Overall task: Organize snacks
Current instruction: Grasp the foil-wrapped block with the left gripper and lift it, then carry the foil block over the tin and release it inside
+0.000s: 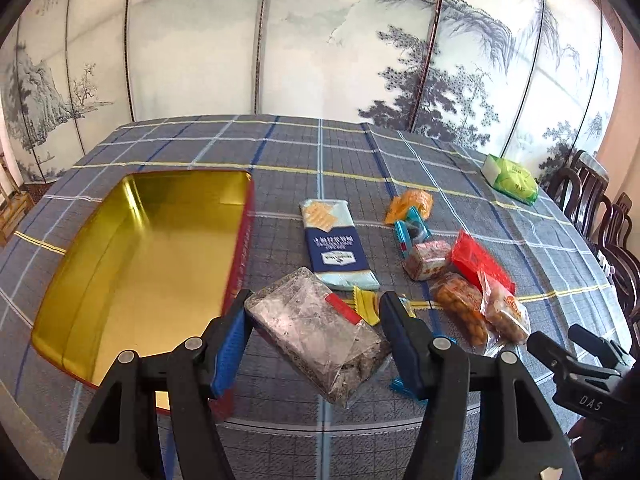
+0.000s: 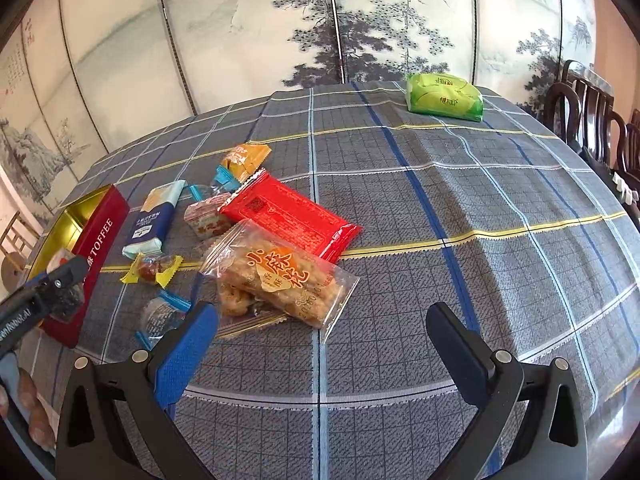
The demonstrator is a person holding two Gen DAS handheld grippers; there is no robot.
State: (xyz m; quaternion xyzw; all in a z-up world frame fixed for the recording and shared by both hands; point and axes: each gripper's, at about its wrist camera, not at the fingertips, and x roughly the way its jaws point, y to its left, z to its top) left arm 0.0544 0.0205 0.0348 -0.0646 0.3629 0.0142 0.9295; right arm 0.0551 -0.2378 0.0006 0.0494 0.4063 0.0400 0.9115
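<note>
The open red tin [image 1: 140, 256] sits near the table's left edge, its near corner hidden behind the left gripper [image 1: 312, 320], whose fingers are pinching a clear packet of dark snack [image 1: 320, 340] just beside the tin. Loose snacks, including the red packet [image 2: 288, 216] and twist-biscuit bag [image 2: 280, 276], cluster mid-table. The right gripper [image 2: 324, 332] hovers spread and empty near the front edge; small wrappers beneath stay hard to identify.

The left gripper [image 1: 314, 326] holds a clear packet of dark snack [image 1: 320, 332] between its fingers [image 1: 230, 340] — just right of the open gold-lined tin [image 1: 132, 264]. Farther right, loose snacks — a blue cracker pack [image 1: 338, 244], a red packet [image 1: 480, 262] — lie on the checked surface [image 1: 400, 160].
</note>
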